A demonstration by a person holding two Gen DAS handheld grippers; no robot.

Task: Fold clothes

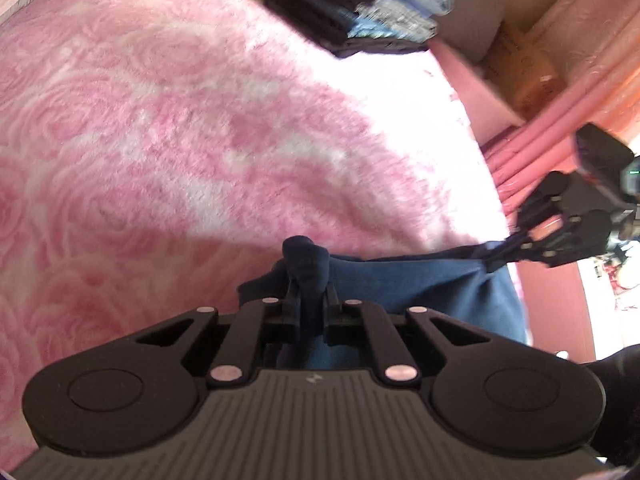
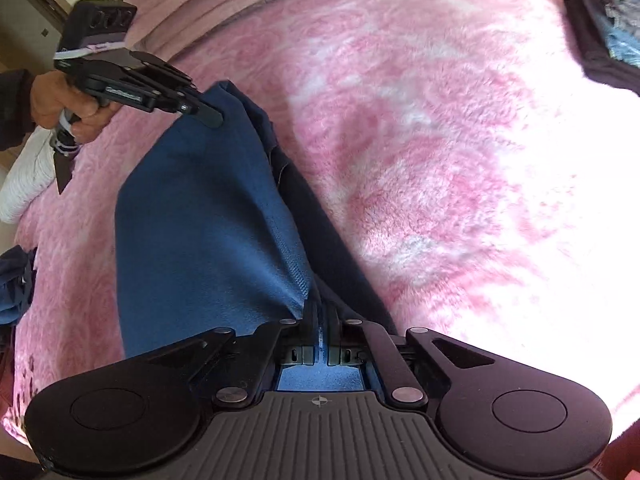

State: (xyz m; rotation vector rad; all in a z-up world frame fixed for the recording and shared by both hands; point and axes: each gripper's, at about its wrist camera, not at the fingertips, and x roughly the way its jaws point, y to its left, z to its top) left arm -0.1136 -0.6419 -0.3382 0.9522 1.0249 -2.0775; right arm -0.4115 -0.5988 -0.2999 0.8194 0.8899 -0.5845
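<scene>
A dark blue garment [image 2: 208,216] is stretched between my two grippers above a pink fluffy blanket [image 2: 420,128]. My right gripper [image 2: 320,312] is shut on one edge of the garment. My left gripper [image 1: 308,280] is shut on the other edge, with a bunch of cloth poking up between its fingers. The garment [image 1: 420,280] runs from the left gripper to the right gripper [image 1: 500,256] in the left wrist view. The left gripper [image 2: 212,118] also shows in the right wrist view, held by a hand.
A stack of folded dark and light blue clothes [image 1: 360,12] lies at the blanket's far edge, also in the right wrist view [image 2: 608,24]. More blue cloth [image 2: 16,284] lies at the left. A white pillow [image 2: 28,180] and pink curtains [image 1: 560,120] border the bed.
</scene>
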